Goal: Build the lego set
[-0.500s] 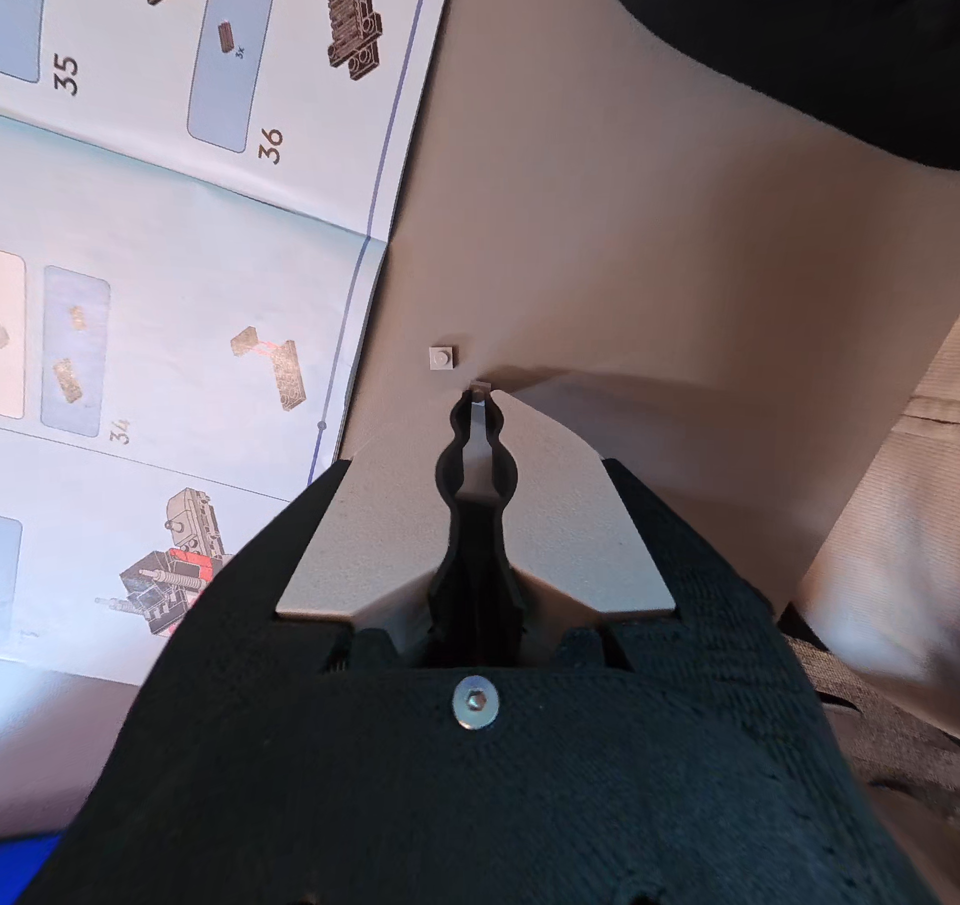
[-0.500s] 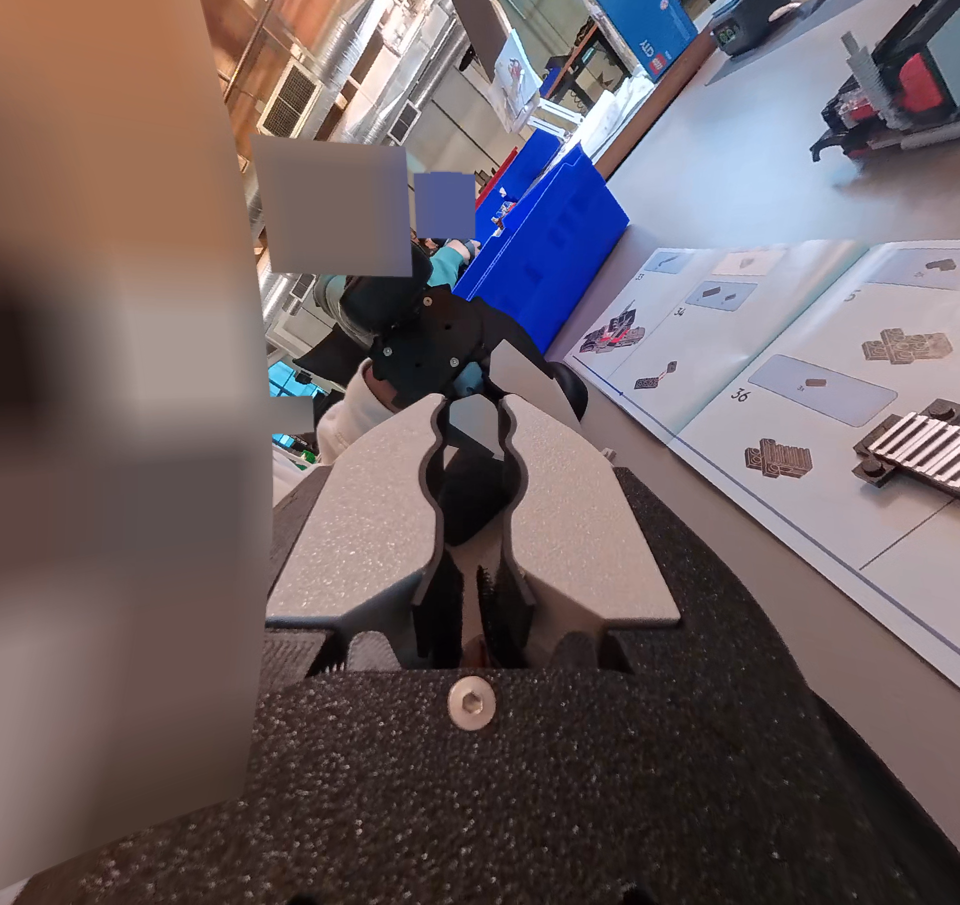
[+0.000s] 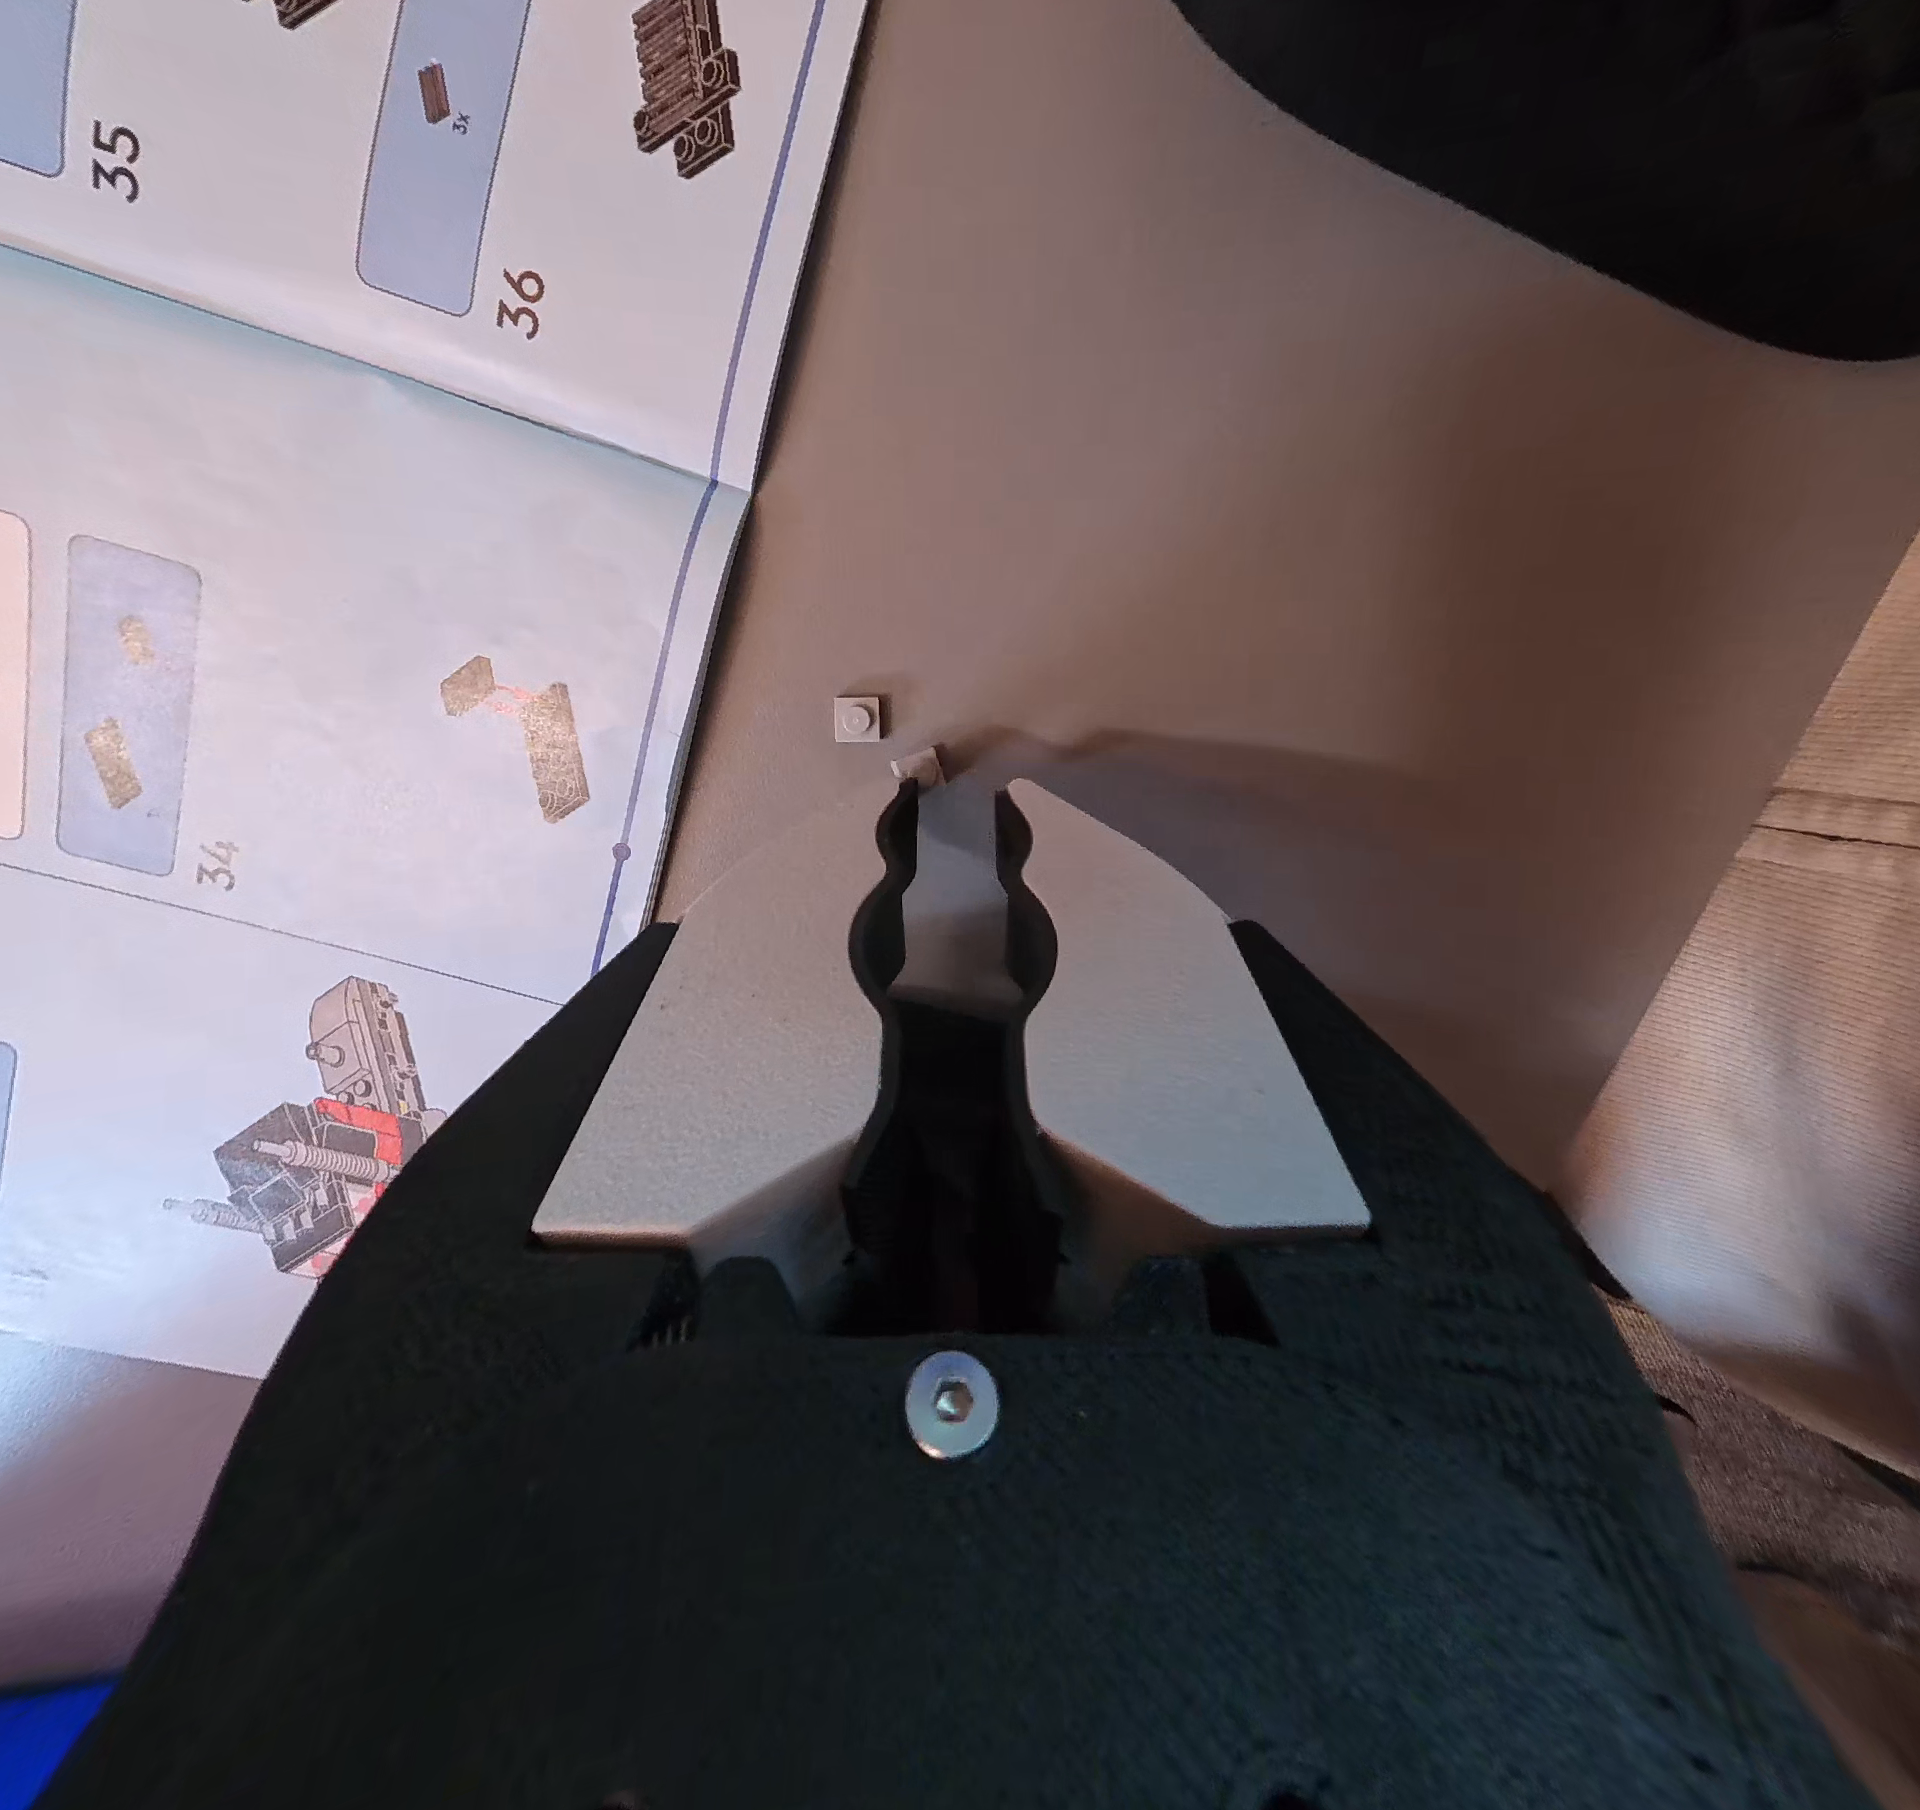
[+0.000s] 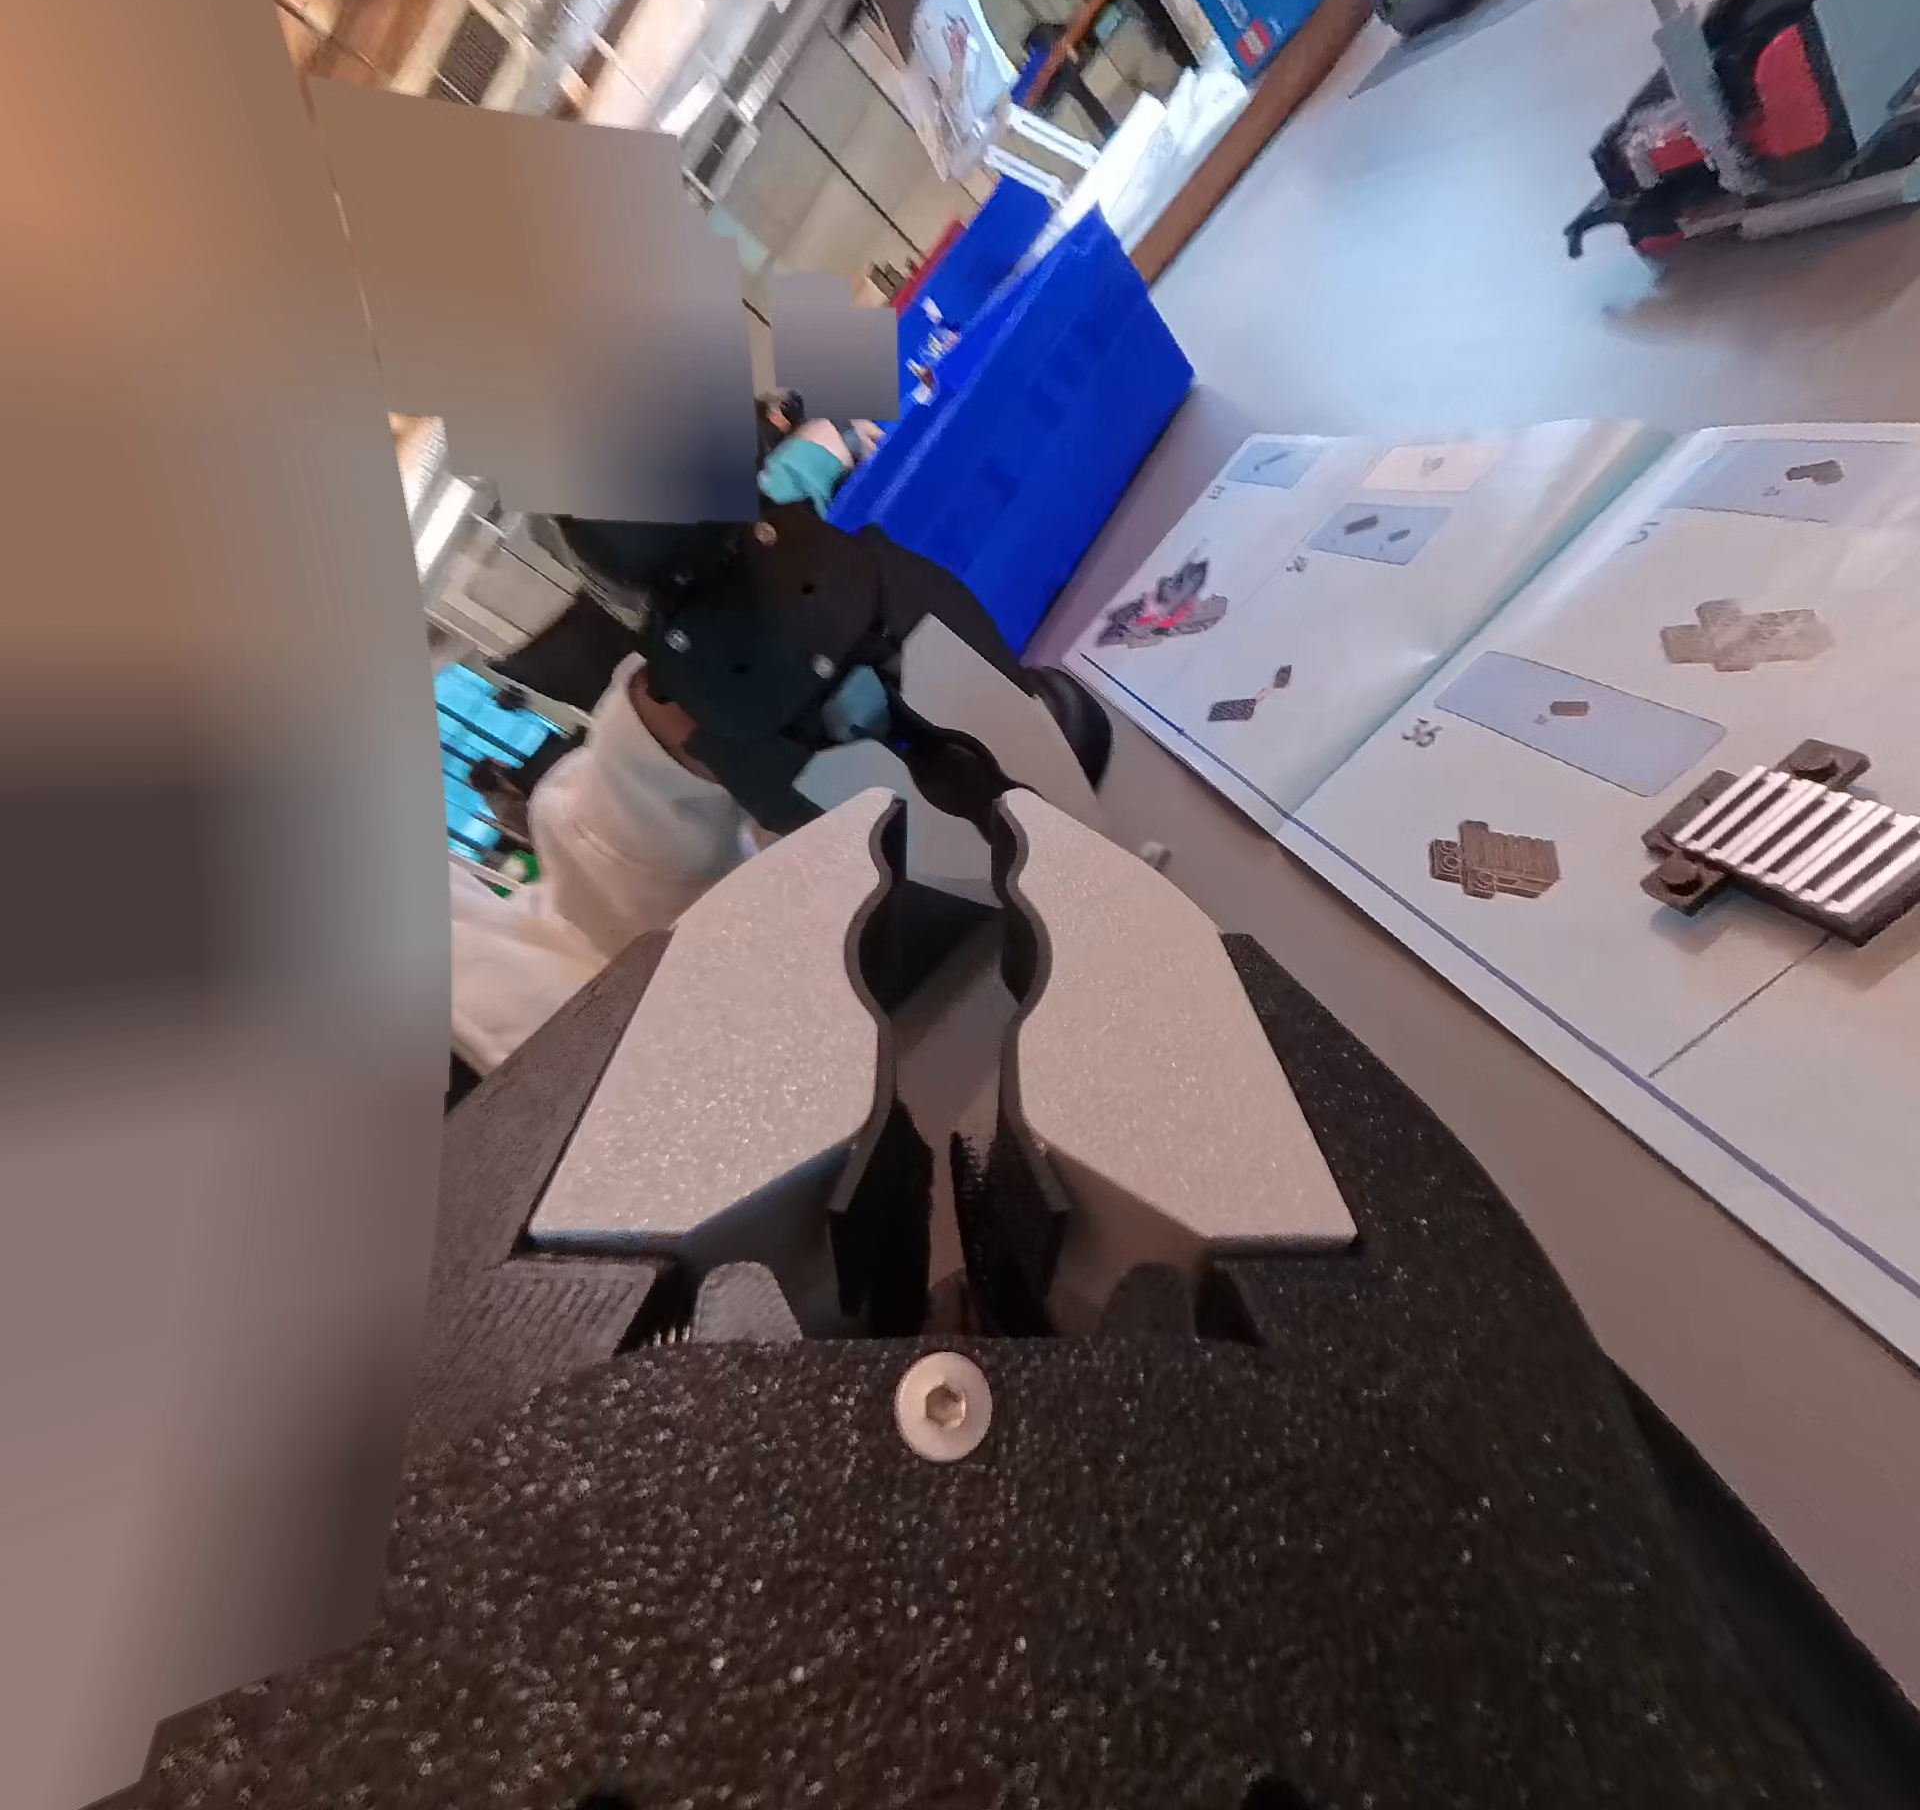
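Work on the set looks well under way but not finished. In the right wrist view a large black, grey and red model (image 4: 1787, 98) stands at the upper right of the frame on the grey table (image 4: 1455, 285), and a small ribbed black-and-silver piece (image 4: 1787, 851) lies on the open instruction booklet (image 4: 1558, 617) at the right edge, beside a printed drawing of a similar part; I judge this small piece to be the sub-assembly in hand, yet to be joined to the big model. In the left wrist view the left gripper (image 3: 956, 794) points down at the table just right of the booklet (image 3: 364, 565), its jaws parted by a narrow gap with nothing clearly clamped; a tiny pale piece (image 3: 920, 765) sits right at the fingertips, and whether it is touched or free I cannot tell. A small grey square one-stud plate (image 3: 860, 718) lies flat on the table just above and left of it, apart from the jaws. The right gripper (image 4: 945, 815) is raised off the table, its jaws slightly apart and empty, aimed toward the other gripper. Blue bins (image 4: 1029, 389) stand in the upper middle of that view. Collecting these small pieces seems to be the next job.
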`<state>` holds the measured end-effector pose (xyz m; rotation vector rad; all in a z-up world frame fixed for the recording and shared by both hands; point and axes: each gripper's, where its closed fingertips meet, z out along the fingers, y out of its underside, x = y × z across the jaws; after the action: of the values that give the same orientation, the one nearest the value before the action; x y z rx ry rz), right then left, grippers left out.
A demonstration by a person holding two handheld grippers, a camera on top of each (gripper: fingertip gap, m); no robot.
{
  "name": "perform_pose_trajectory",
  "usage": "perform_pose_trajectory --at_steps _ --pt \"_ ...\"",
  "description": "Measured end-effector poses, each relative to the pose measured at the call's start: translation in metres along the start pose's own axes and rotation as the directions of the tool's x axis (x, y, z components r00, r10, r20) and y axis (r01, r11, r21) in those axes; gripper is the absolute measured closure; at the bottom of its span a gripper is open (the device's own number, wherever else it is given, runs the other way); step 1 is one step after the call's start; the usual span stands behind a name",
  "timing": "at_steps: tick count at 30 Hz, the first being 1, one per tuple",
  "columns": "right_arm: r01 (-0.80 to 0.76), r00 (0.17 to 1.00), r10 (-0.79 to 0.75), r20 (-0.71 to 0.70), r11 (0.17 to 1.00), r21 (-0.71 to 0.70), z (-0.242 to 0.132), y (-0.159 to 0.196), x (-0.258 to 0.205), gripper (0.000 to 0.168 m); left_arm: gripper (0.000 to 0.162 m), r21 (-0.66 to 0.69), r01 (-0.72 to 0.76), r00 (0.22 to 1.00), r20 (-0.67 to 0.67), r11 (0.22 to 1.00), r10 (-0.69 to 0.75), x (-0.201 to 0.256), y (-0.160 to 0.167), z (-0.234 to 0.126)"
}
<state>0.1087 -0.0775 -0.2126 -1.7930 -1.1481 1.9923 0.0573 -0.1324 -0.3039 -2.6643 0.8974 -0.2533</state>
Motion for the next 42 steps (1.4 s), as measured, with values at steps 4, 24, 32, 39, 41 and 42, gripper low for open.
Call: perform_pose_trajectory --at_steps 4,24,32,39,41,42 --pt "0.134 0.982 -0.154 -0.109 0.976 -0.174 0.013 0.022 0.008 0.153 0.146 0.003 0.005 1.0 0.002 1.0 -0.005 -0.001 0.0 -0.002" --pt "0.379 0.886 -0.455 -0.091 0.823 -0.424 0.024 0.057 0.012 0.151 0.143 0.14 0.067 0.998 -0.013 0.988 -0.066 0.002 0.014 -0.02" --pt "0.535 0.735 -0.678 0.011 0.57 -0.623 0.07 0.086 0.018 0.147 0.144 0.344 0.182 0.972 0.08 0.921 -0.222 -0.011 0.012 -0.044" --pt "0.505 0.676 -0.736 -0.045 0.506 -0.699 0.078 0.089 0.038 0.16 0.143 0.598 0.124 0.963 0.12 0.792 -0.242 -0.012 -0.006 -0.076" --pt "0.487 0.738 -0.669 -0.087 0.618 -0.618 0.079 0.076 0.031 0.16 0.142 0.661 0.064 0.959 0.167 0.748 -0.229 -0.014 -0.011 -0.085" --pt "0.447 0.812 -0.575 -0.102 0.724 -0.525 0.08 0.064 0.021 0.16 0.142 0.698 0.027 0.955 0.194 0.715 -0.226 -0.015 -0.015 -0.091"
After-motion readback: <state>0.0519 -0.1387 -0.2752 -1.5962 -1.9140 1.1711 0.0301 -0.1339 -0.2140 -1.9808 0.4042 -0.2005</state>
